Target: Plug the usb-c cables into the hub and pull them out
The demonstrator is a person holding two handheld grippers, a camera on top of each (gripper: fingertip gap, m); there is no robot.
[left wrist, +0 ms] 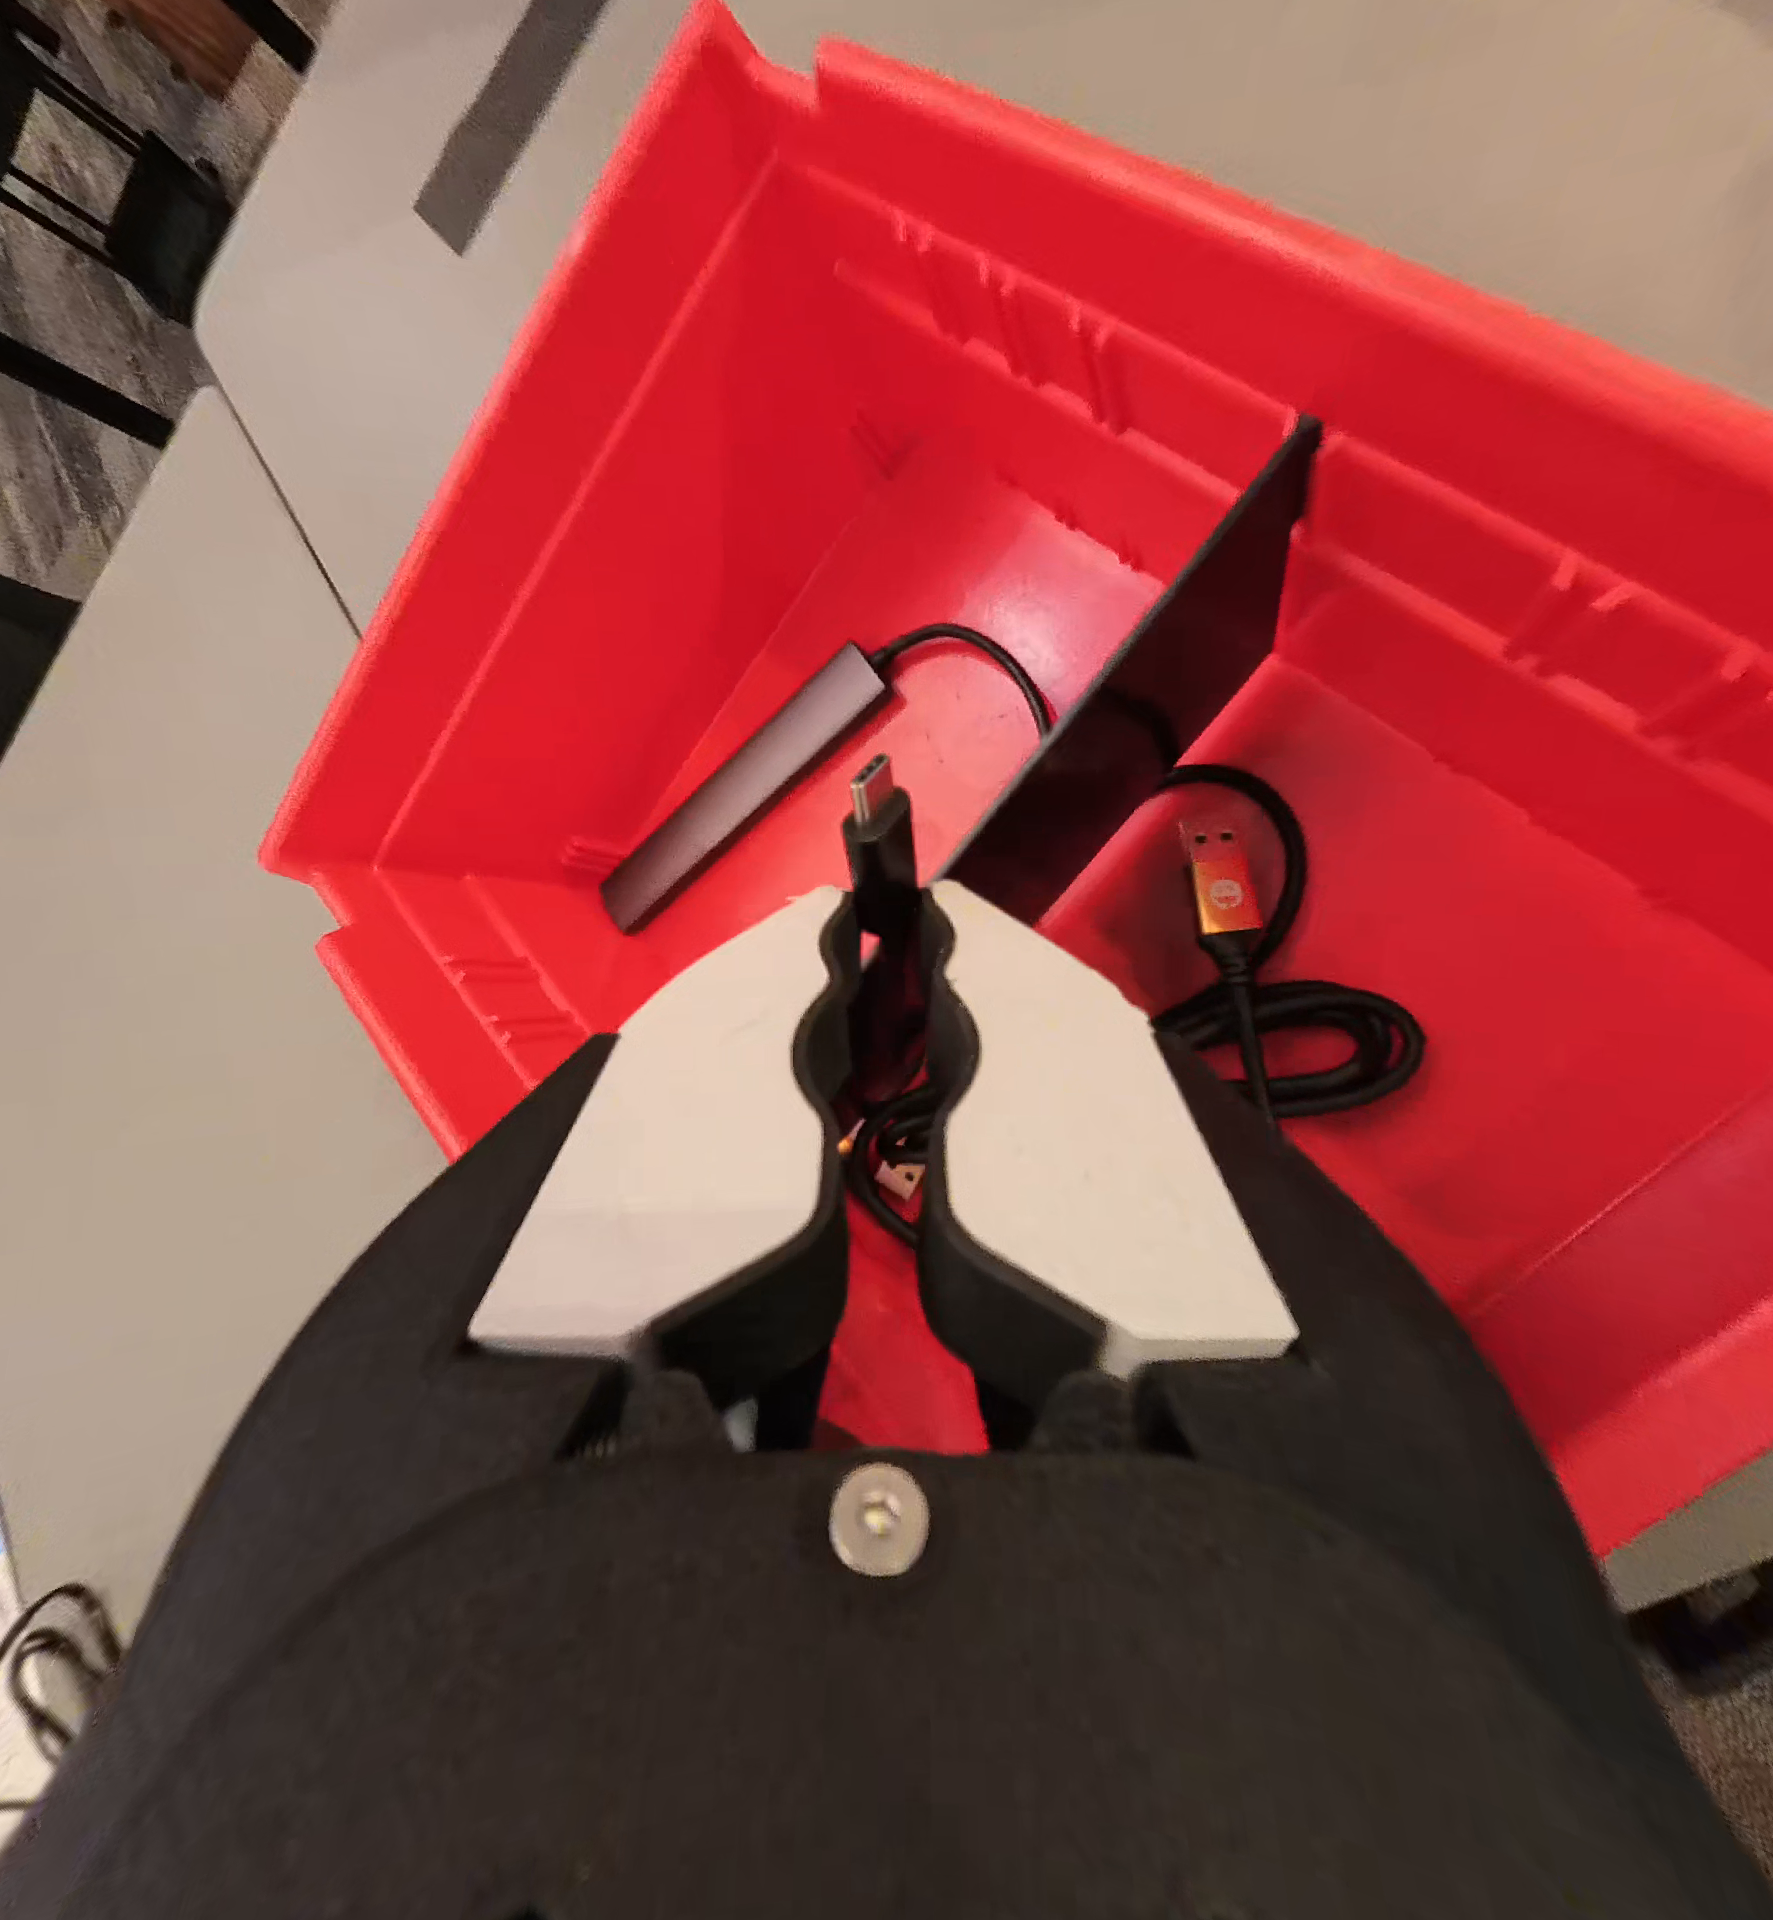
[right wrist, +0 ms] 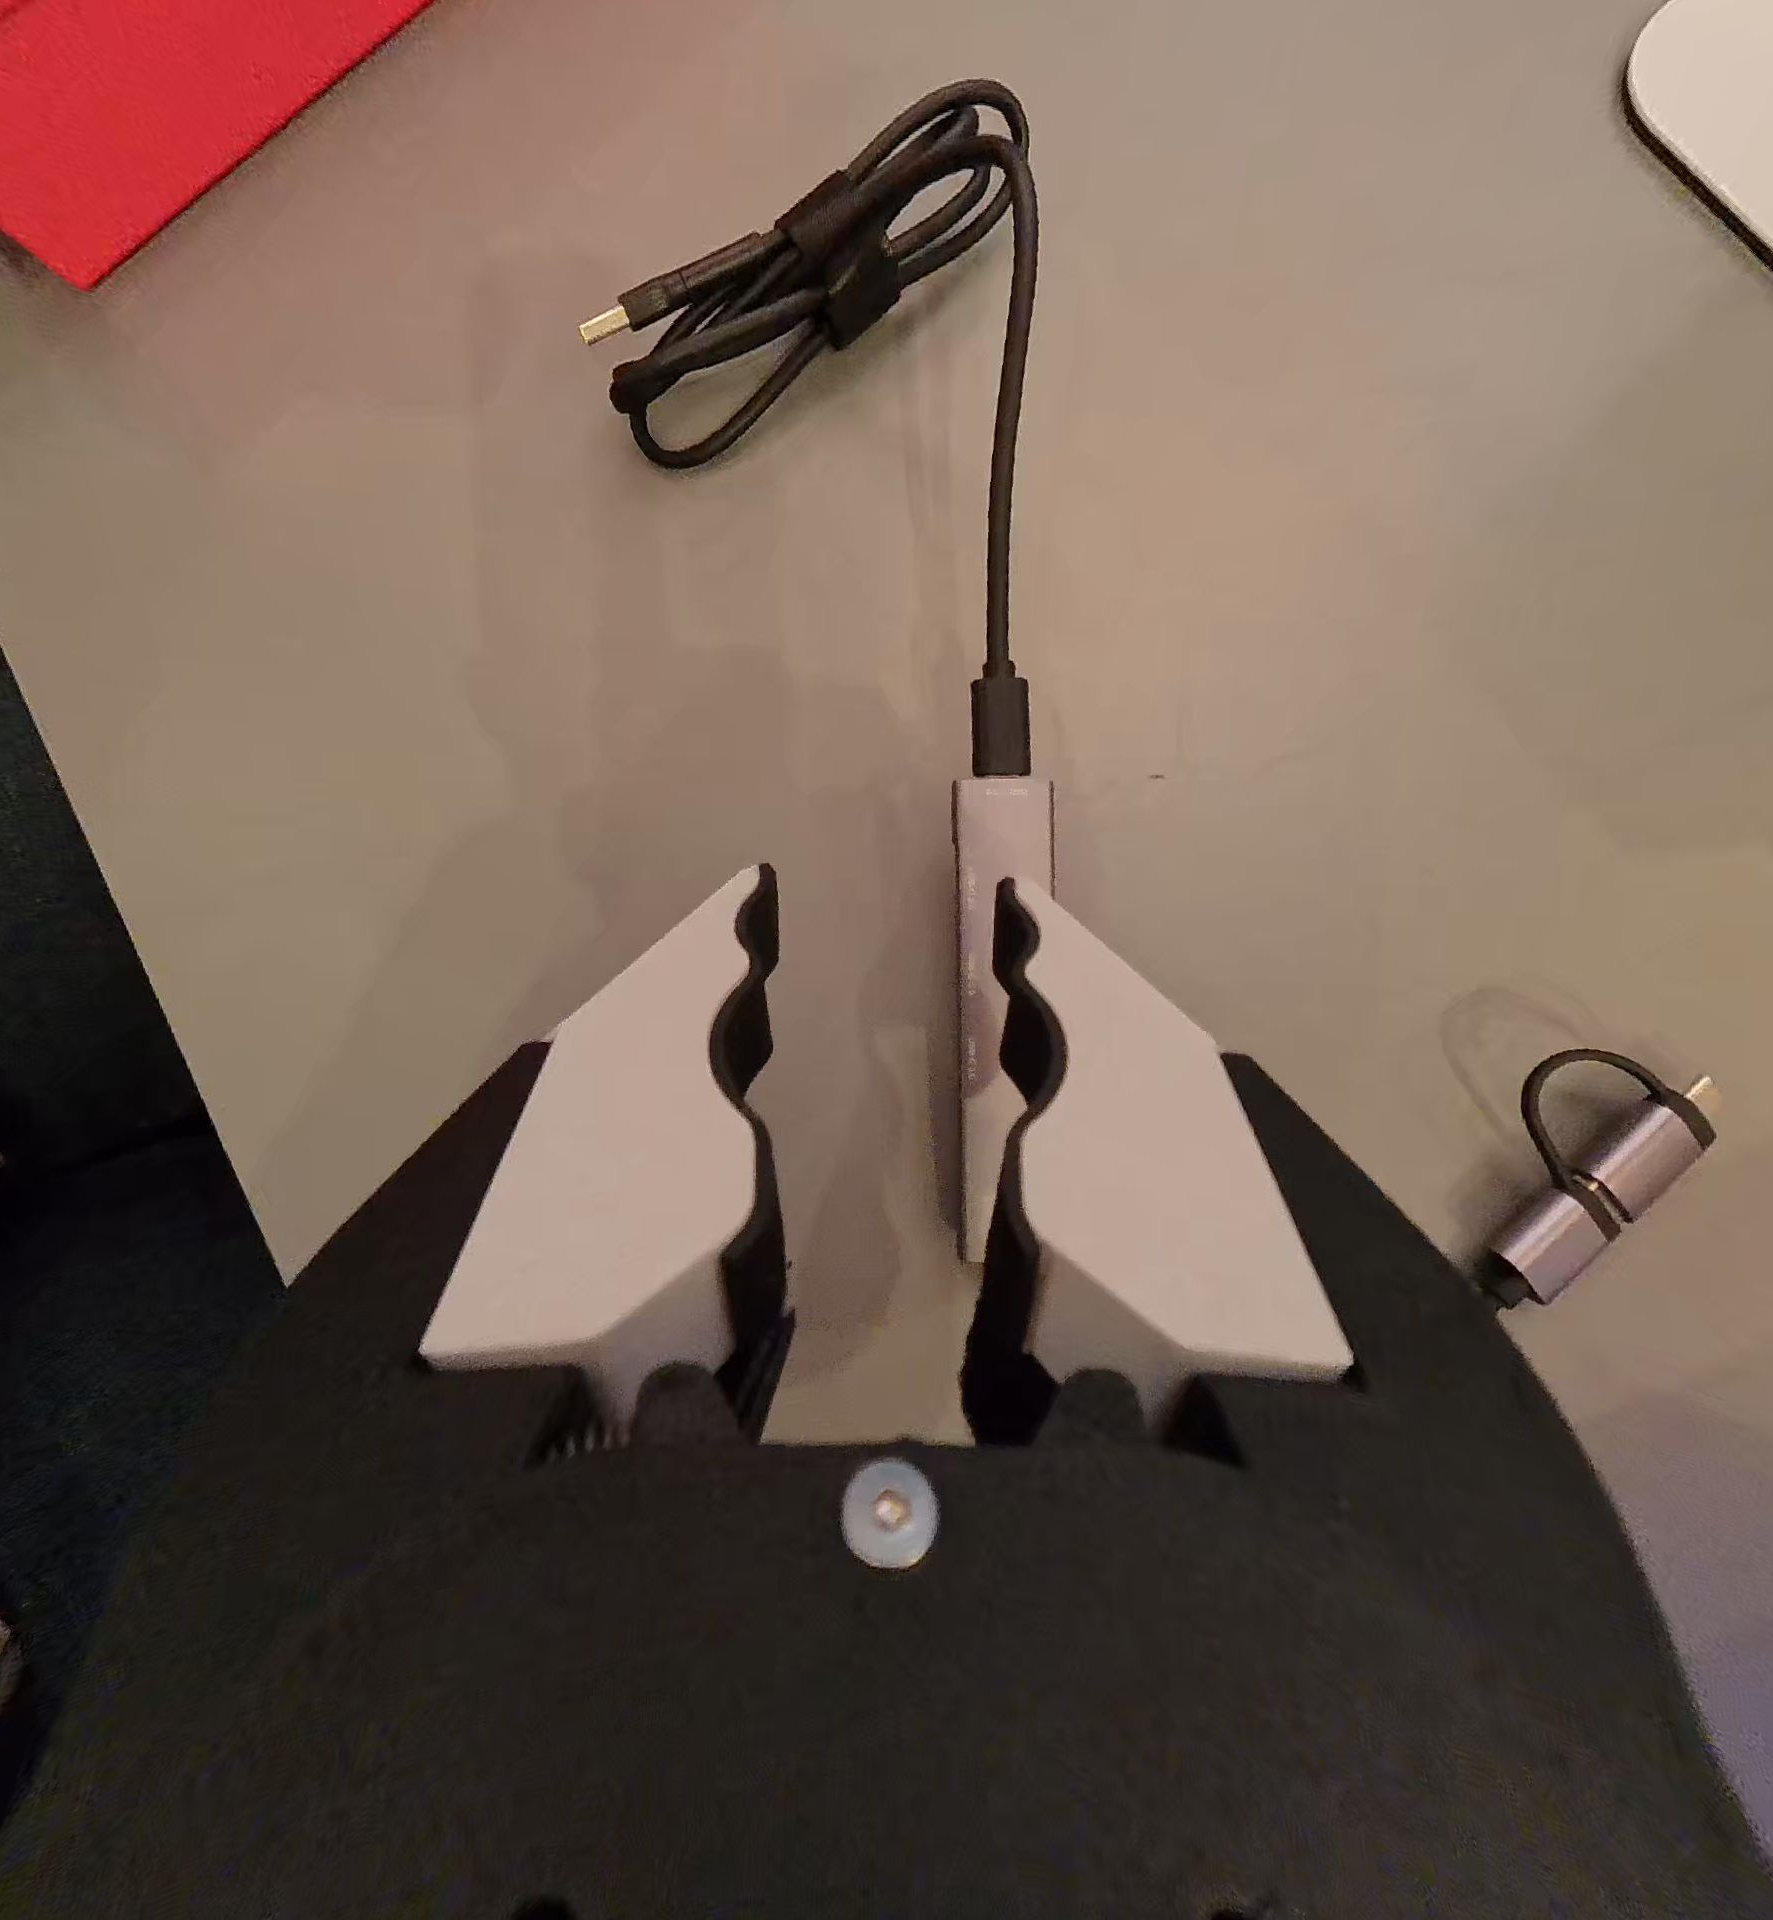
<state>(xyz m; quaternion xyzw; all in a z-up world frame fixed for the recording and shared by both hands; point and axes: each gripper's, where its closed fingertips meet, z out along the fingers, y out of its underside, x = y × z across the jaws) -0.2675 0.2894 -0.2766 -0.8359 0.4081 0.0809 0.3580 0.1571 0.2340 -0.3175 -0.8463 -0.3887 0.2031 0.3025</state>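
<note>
Left wrist view shows the left tool pinching a black usb-c cable over the red bin, while the right tool is spread beside the hub on the desk.

Each gripper has a big black body with a rough, grainy skin. The left gripper and the right gripper both have two pale grey fingers with wavy black pads inside. A round silver screw sits in the middle of each body.
</note>
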